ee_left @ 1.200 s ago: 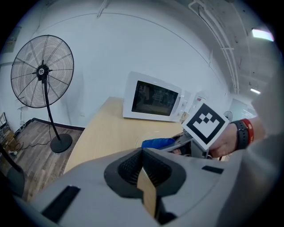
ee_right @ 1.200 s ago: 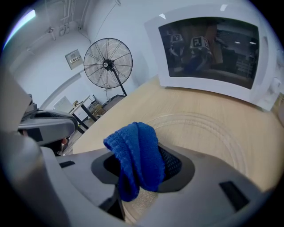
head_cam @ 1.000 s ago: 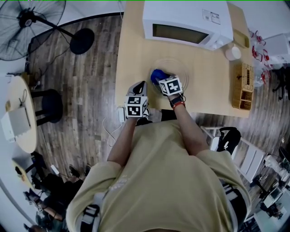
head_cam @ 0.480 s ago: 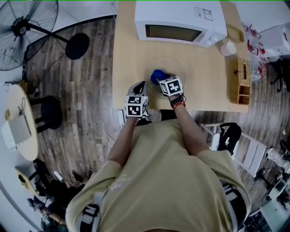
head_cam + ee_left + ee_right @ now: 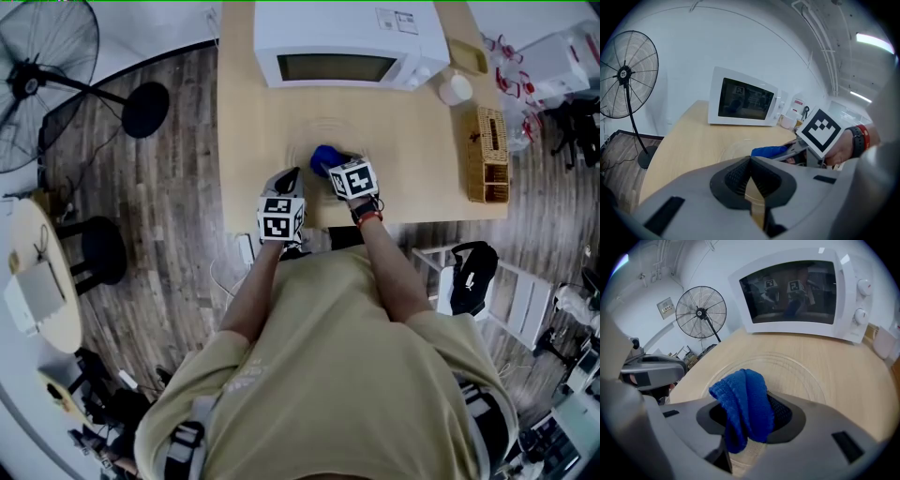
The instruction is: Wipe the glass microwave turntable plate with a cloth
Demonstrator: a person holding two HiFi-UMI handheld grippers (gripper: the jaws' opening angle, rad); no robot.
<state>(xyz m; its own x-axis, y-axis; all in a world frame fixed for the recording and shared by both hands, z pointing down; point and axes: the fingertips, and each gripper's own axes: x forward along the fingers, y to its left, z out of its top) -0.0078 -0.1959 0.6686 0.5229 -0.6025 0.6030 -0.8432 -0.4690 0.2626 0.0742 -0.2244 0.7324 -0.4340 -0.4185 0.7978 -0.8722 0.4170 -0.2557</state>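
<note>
While the right claw (image 5: 745,420) is clamped on a bunched blue terry cloth (image 5: 743,401), the cloth's lower end presses on the clear round glass turntable plate (image 5: 799,376), which lies flat on the pale wooden tabletop (image 5: 253,141) in front of a white microwave oven (image 5: 337,42) whose door is closed. The left claw (image 5: 750,176) holds nothing – its pads meet at the tips – and it hovers at the tabletop's near edge, just left of the plate and apart from it.

Beyond the tabletop the floor (image 5: 178,187) is dark grey-brown planking. A black pedestal fan (image 5: 37,75) stands to the left, with a black round stool (image 5: 103,248) and a small pale round side table (image 5: 37,272) nearer the person.

Against the frame of half a second ago, the tabletop, plate and microwave sit further left in the head view, while both claws keep their places and the cloth is still on the plate.

A rectangular woven basket (image 5: 487,141) stands near the tabletop's right edge – what its compartments hold I cannot make out. A white cup (image 5: 456,89) stands just right of the microwave, its contents not visible.
</note>
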